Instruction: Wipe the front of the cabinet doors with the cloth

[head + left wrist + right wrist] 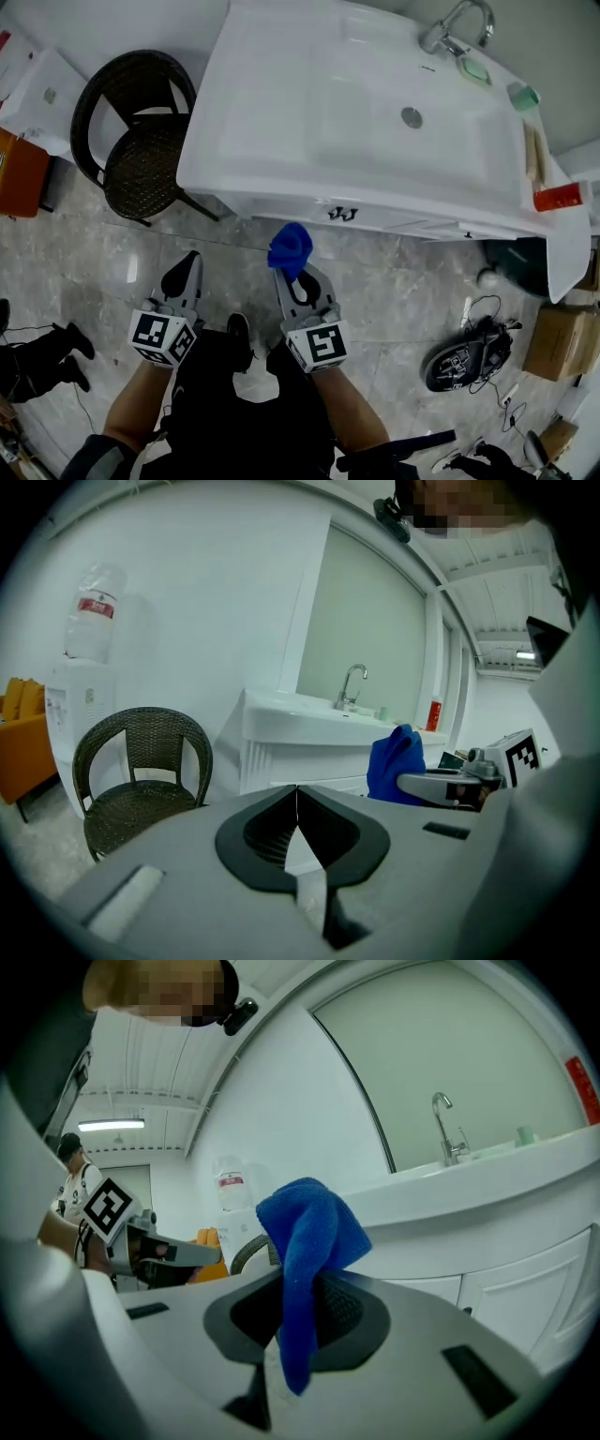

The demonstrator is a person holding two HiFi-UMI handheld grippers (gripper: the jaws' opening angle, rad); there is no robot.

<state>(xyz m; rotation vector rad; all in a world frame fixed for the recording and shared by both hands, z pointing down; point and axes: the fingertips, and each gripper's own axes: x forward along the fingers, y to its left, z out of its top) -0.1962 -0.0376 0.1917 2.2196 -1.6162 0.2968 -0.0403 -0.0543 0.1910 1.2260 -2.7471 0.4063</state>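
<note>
The right tool [298, 283] pinches a fold of the cloth [291, 247], which looks soft and light, near the doors [525, 1288] at 12 o'clock, while the left tool [190, 265] is closed on nothing.

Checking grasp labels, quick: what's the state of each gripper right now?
Left gripper: jaws closed, nothing between them.
Right gripper: jaws closed on the blue cloth.

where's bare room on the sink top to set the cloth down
The left end of the countertop, between the basin and the edge above the chair, is bare. The right side is crowded: faucet, soap, cup, red bottle. The floor between the right tool and the cabled black device is free too.
</note>
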